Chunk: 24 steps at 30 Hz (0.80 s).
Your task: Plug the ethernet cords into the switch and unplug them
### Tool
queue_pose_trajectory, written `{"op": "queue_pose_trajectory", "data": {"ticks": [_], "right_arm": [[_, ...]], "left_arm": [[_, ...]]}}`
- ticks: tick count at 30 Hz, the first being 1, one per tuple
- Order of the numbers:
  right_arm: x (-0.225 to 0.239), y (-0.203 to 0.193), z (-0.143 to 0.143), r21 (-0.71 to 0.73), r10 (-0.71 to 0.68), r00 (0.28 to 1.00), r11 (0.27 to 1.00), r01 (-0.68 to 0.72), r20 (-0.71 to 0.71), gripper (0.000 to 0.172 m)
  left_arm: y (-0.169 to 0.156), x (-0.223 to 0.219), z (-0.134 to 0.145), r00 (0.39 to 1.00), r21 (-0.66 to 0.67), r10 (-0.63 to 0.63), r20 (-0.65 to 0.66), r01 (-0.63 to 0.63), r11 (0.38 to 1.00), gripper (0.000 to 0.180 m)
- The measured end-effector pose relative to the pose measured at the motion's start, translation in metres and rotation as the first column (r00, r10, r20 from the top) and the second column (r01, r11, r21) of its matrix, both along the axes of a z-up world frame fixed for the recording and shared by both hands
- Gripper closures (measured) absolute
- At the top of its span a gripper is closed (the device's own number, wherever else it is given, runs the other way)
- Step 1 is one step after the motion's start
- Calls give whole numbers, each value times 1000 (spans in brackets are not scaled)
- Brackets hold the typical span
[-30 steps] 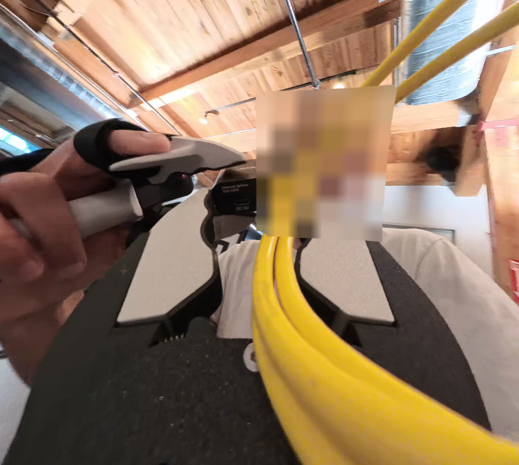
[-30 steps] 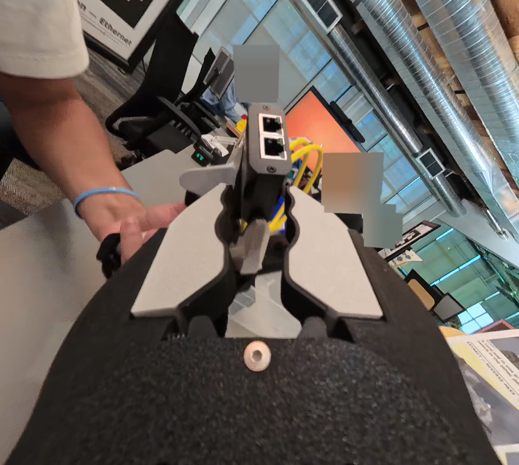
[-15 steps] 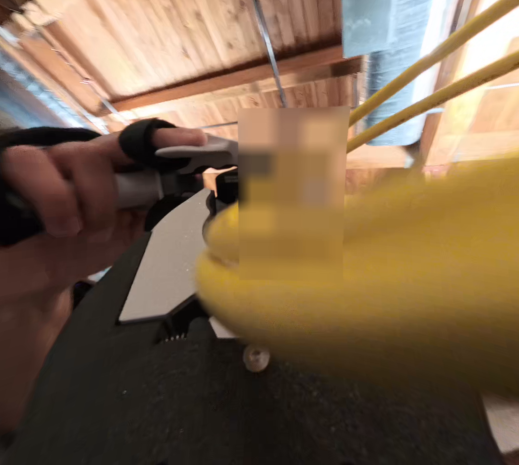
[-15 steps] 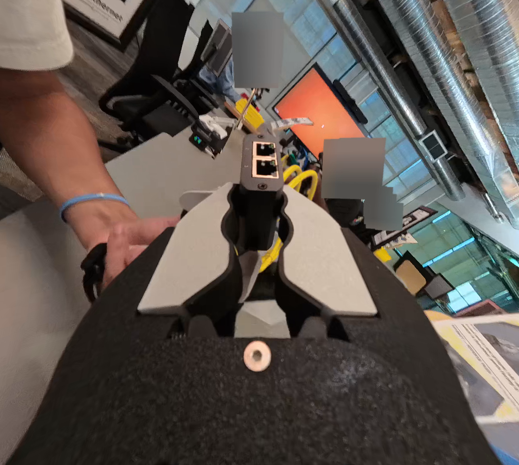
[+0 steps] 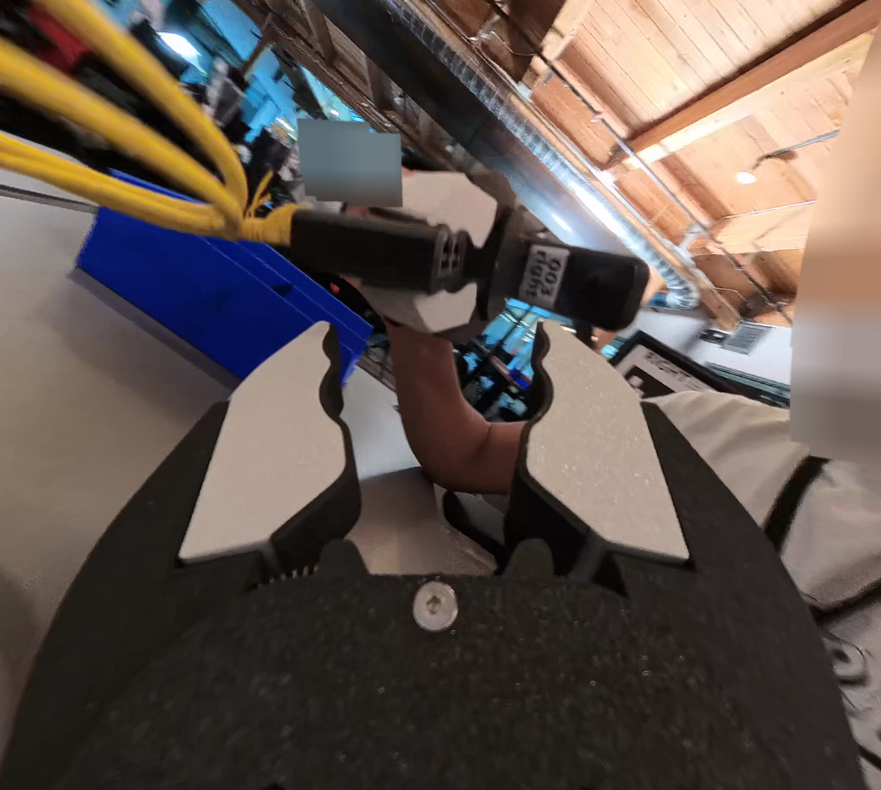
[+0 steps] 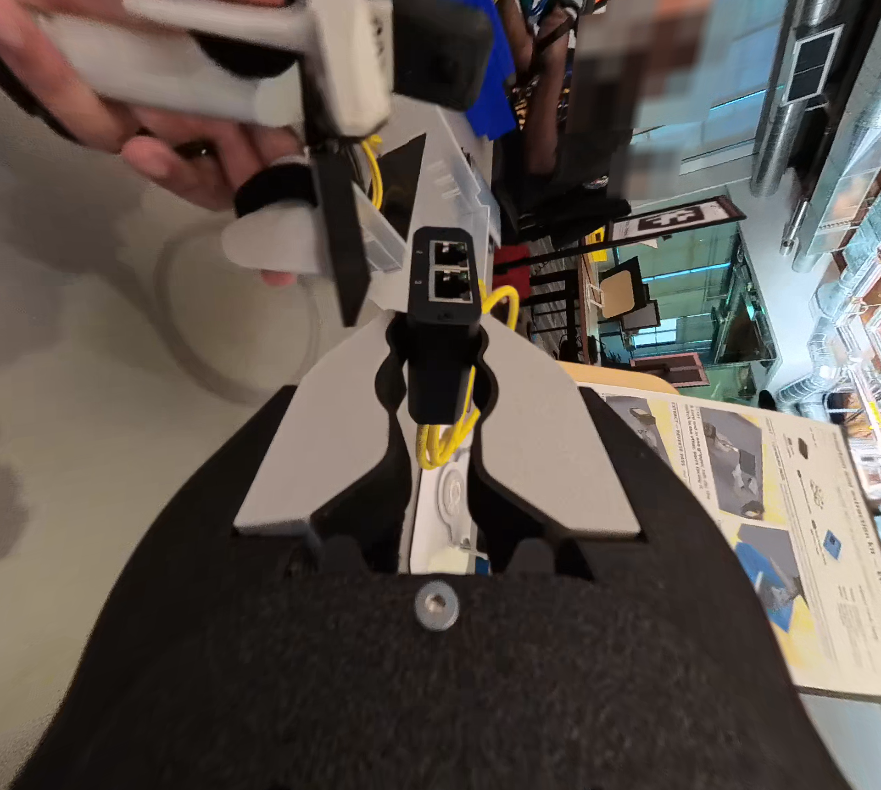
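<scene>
Black and slim, the switch [image 6: 441, 323] is clamped between the right gripper's [image 6: 436, 328] grey pads, which press its two long sides. In the right wrist view its long axis runs straight out along the fingers, away from the camera, and its far end face shows two stacked ports, both vacant. Yellow ethernet cords [image 6: 445, 438] trail from its near end, down between the fingers.

Only the left wrist view gives the switch [image 5: 367, 249] side-on: there it lies roughly level across the frame, held in the air above the pale table [image 5: 71, 385], with the right gripper [image 5: 443, 261] closed around it. A fan of yellow ethernet cords [image 5: 143, 175] leaves its left end toward the upper left corner. A blue bin [image 5: 205, 285] sits on the table behind it. This view hides the ports.

Wide apart and holding nothing, the left gripper's [image 5: 434, 333] jaws frame only the person's forearm [image 5: 443, 423]. Seen from the right wrist, the left gripper [image 6: 343, 252] hangs blurred, up and left of the switch, in a hand [image 6: 157, 66]. A printed sheet [image 6: 743, 524] lies at the table's right edge.
</scene>
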State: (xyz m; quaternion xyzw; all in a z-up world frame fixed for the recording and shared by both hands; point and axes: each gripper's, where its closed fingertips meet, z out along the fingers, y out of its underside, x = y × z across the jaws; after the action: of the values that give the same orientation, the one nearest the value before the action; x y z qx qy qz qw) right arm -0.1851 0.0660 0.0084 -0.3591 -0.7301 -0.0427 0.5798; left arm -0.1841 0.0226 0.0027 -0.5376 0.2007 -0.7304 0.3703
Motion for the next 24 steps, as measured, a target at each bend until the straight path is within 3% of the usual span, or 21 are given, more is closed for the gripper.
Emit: {"op": "queue_pose_trajectory", "data": {"ticks": [3, 5, 8, 13, 17, 24], "right_arm": [[-6, 5, -11, 60, -50, 997, 997, 47, 55, 148], [-4, 13, -16, 109, -111, 989, 989, 100, 94, 147], [-4, 19, -22, 142, -154, 981, 980, 137, 121, 148], [-13, 12, -26, 94, -130, 987, 988, 120, 98, 148], [-24, -5, -27, 80, -55, 995, 996, 49, 79, 147], [-27, -11, -27, 47, 21, 999, 999, -23, 25, 146]], "left_arm": [[22, -7, -6, 963, 40, 227, -148, -224, 974, 100], [32, -13, -13, 873, 154, 386, -299, -355, 922, 98], [32, -10, -11, 770, 288, 483, -417, -392, 874, 97], [33, -4, -15, 658, 375, 549, -516, -403, 835, 111], [33, -3, -21, 680, 297, 496, -540, -398, 868, 108], [29, -4, -21, 670, 309, 445, -594, -321, 895, 109]]}}
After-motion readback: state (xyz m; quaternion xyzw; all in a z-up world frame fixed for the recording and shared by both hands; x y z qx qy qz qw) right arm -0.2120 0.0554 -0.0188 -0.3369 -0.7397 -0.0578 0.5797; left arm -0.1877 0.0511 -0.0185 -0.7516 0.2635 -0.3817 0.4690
